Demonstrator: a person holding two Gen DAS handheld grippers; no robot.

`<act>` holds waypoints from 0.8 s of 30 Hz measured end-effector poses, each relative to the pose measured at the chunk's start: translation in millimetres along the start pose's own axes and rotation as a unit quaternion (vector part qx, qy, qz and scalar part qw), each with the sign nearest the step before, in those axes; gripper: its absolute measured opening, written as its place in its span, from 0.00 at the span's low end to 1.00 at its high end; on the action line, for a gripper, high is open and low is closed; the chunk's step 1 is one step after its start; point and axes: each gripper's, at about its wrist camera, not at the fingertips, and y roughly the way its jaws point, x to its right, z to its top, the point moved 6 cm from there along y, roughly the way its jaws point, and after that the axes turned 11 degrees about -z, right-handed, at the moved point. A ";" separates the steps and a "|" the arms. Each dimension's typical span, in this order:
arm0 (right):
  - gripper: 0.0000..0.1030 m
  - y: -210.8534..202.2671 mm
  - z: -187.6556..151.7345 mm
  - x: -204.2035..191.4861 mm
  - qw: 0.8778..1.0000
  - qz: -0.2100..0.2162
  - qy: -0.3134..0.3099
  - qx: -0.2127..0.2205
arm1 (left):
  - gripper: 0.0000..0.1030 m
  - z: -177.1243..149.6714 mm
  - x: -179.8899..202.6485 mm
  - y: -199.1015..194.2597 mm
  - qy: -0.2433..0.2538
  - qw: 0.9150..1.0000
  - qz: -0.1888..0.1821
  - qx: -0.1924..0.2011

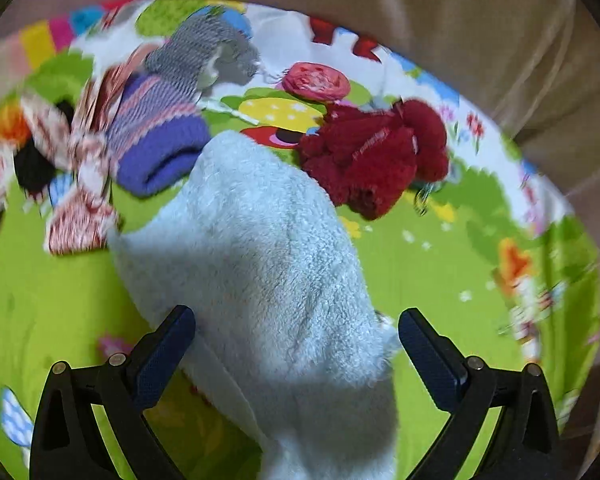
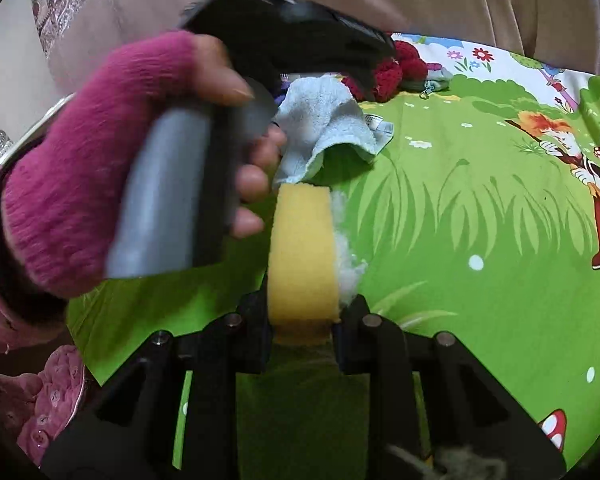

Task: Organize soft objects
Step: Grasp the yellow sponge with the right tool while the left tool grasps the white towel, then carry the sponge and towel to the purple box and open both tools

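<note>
Sponge (image 2: 302, 256), yellow and blocky with a white fluffy layer on its right face, sits pinched in the right hand-held gripper (image 2: 302, 320), jaws pressed onto its two sides and the block standing on edge straight out ahead of them. Good firm grip by the look of it; foam gives, so the squeeze wants to stay near the base where it is now, or the piece may twist.

Over on the other side, the left hand-held gripper (image 1: 296, 340) is spread wide, and the pale blue towel (image 1: 252, 264) runs right between its fingers, fluffy terry, draped in a long fold. The pads stand clear of it on the right; on the left I cannot tell if they touch.

Beyond that gripper's tips: a red chenille bundle (image 1: 376, 160) to the right, a purple striped knit (image 1: 160, 136) to the left, a grey knit (image 1: 204, 52) further out. All lie on a glossy cartoon-printed sheet (image 2: 480, 240).

Judging the step: carry the sponge toward that soft pile, and set it down flat so it does not roll.
</note>
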 end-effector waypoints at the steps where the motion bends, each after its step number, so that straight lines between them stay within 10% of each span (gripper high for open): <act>1: 0.27 -0.2 -0.2 0.5 1.000 0.001 0.003 0.003 | 0.97 -3.7 3.2 2.0 0.034 0.999 0.014 0.002; 3: 0.27 -1.2 -1.8 -0.1 1.000 -0.002 0.002 0.011 | 0.53 -13.0 2.2 -5.8 0.103 0.993 0.049 0.028; 4: 0.27 -1.4 -2.1 -0.5 1.000 -0.003 0.000 0.015 | 0.16 -19.4 2.1 -13.9 0.119 0.992 0.006 0.032; 5: 0.27 -1.8 -2.8 -0.3 1.000 -0.002 0.003 0.019 | 0.08 -24.9 -1.1 -18.8 0.113 0.993 -0.023 0.025; 11: 0.27 -1.9 -3.0 4.3 0.999 0.013 0.029 0.023 | 0.08 -64.5 -60.4 -83.7 0.083 0.991 -0.086 0.054; 24: 0.27 -10.7 -7.5 1.7 0.997 0.006 0.074 0.023 | 0.08 -103.9 -124.6 -172.4 0.115 0.985 -0.062 0.112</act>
